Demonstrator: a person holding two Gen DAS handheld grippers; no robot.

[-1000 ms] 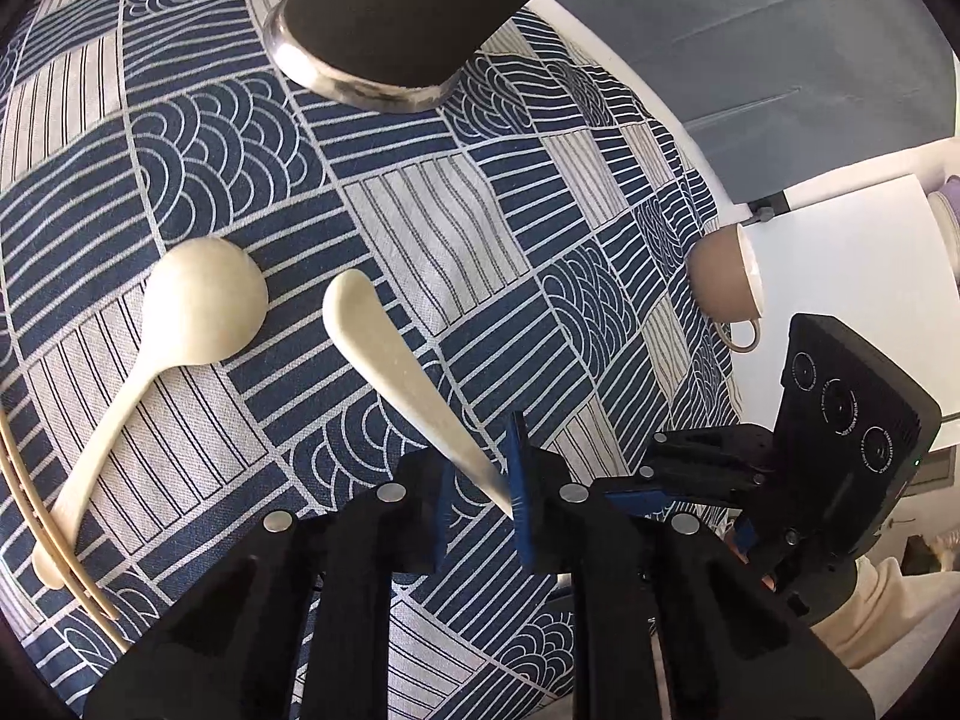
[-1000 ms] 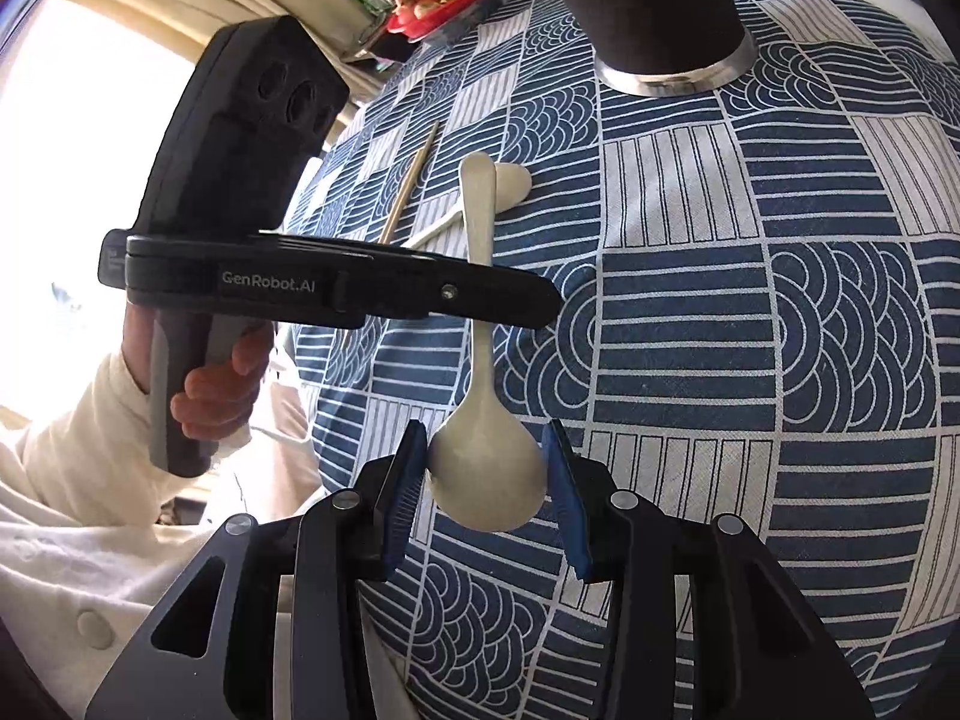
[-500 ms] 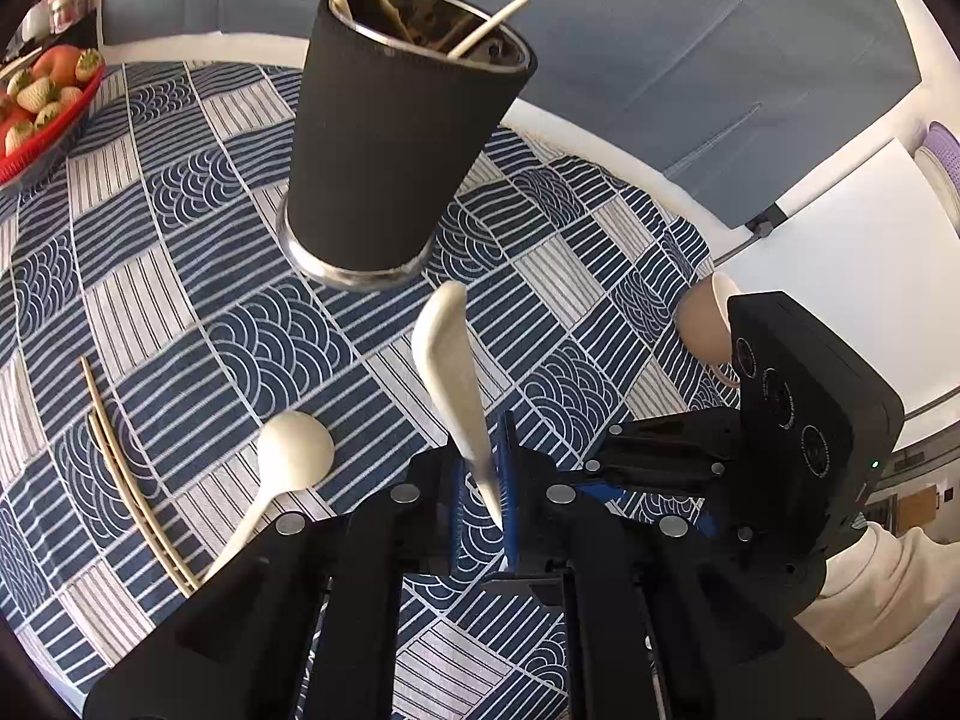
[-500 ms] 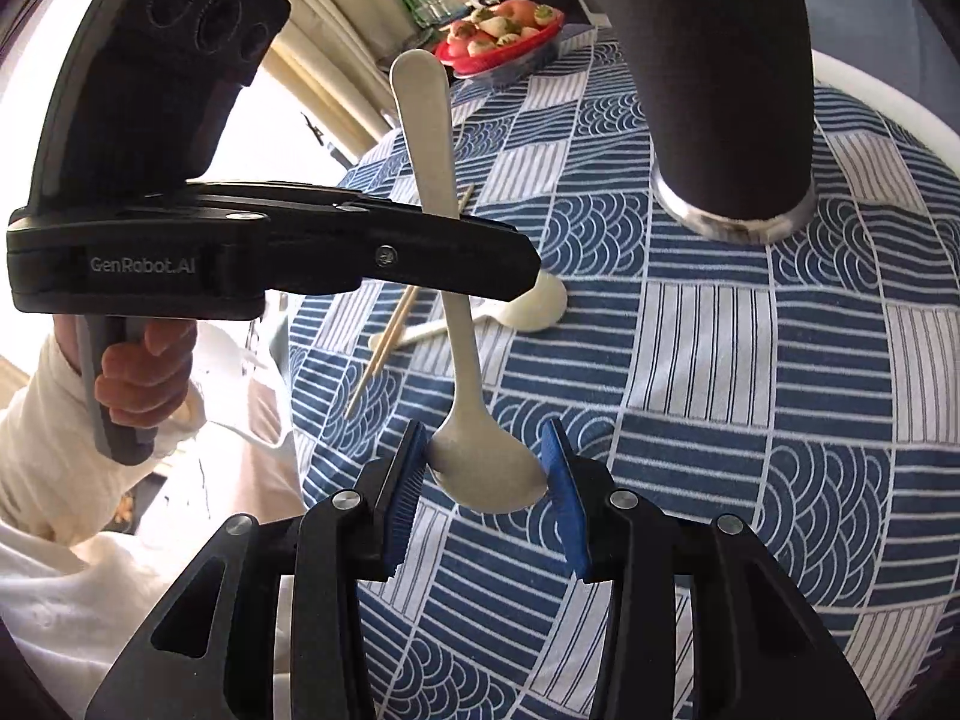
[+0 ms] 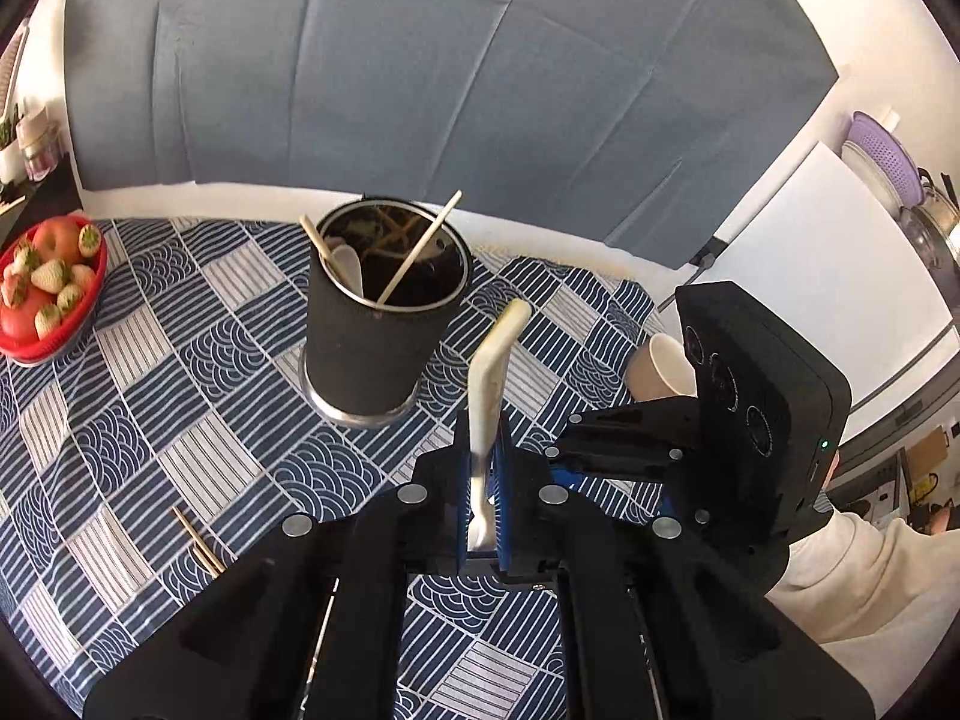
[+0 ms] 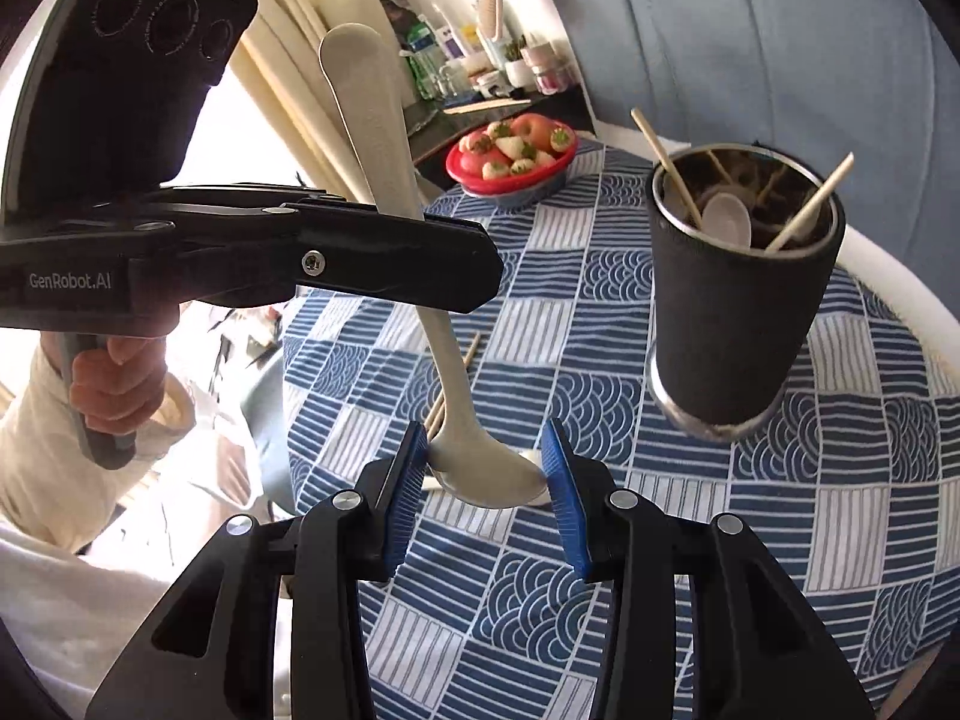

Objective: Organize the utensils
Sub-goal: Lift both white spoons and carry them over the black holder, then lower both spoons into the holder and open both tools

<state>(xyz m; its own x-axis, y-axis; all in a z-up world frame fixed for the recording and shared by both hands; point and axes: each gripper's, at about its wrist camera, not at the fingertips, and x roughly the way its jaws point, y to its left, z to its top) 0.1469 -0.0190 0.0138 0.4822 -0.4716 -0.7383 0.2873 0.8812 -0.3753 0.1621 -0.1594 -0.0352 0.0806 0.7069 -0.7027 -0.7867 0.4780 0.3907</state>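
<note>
My left gripper (image 5: 483, 480) is shut on the handle of a cream spoon (image 5: 489, 372), held upright above the table. In the right wrist view the same spoon (image 6: 384, 138) stands tall with its bowl (image 6: 486, 474) between the pads of my right gripper (image 6: 486, 480), which grips the bowl's sides. The black utensil cup (image 5: 384, 324) stands ahead and to the left in the left wrist view; it also shows in the right wrist view (image 6: 738, 306), with a spoon and chopsticks inside.
Chopsticks (image 5: 198, 543) lie on the blue patterned tablecloth (image 5: 180, 420). A red bowl of fruit (image 5: 48, 294) sits at the far left edge. A beige mug (image 5: 657, 369) lies near the right edge, by a white appliance.
Both grippers have lifted the spoon off the cloth and tilted it upright. The cup's open top has come into view, and the second spoon on the cloth has dropped out of sight.
</note>
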